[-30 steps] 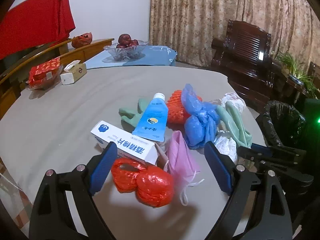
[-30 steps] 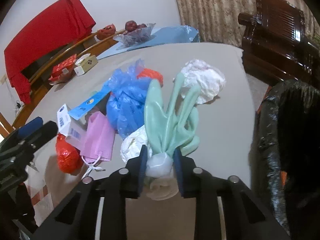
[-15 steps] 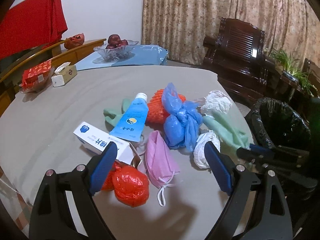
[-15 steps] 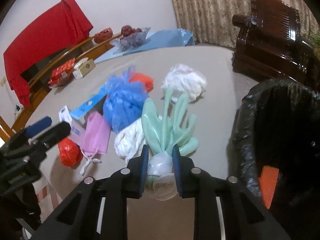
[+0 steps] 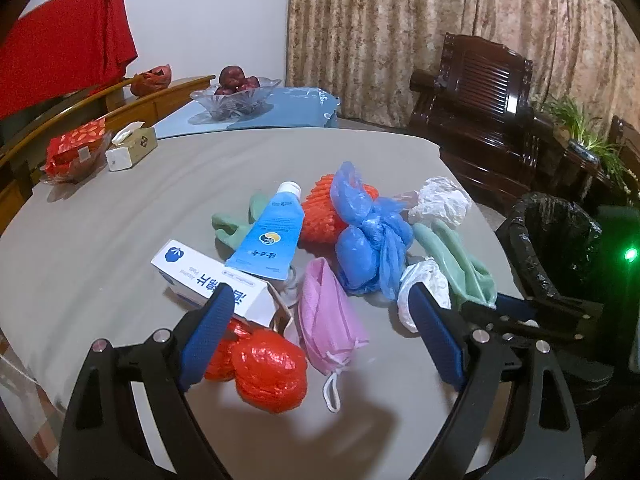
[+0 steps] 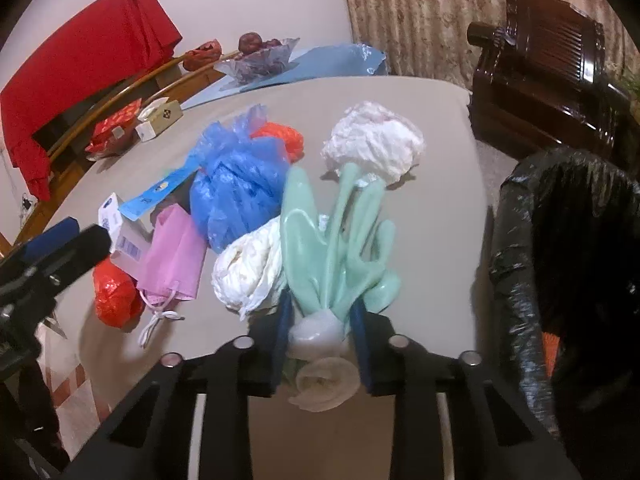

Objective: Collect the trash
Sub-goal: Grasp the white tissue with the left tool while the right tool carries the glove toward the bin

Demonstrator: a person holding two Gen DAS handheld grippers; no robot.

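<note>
The right gripper (image 6: 322, 320) has its blue pads clamped narrow on the cuff of a mint-green rubber glove (image 6: 336, 248), the glove's fingers splaying out ahead of the fingertips across the grey table (image 6: 436, 208). Just left of those fingers sits a crumpled white bag (image 6: 248, 268), and beyond the glove's tips a bigger white wad (image 6: 374, 144). Off to the right of the gripper stands the black-lined trash bin (image 6: 568, 240), close by the table edge. Over on the other side, the left gripper (image 5: 320, 320) hangs with its fingers spread wide, gripping nothing. Between them lie a pink face mask (image 5: 328, 316) and a red crumpled wrapper (image 5: 268, 372); the left finger crosses a white box (image 5: 212, 280). Further ahead of the fingertips: a blue tube (image 5: 272, 236), a knotted blue plastic bag (image 5: 368, 236) and an orange foam net (image 5: 320, 216).
</note>
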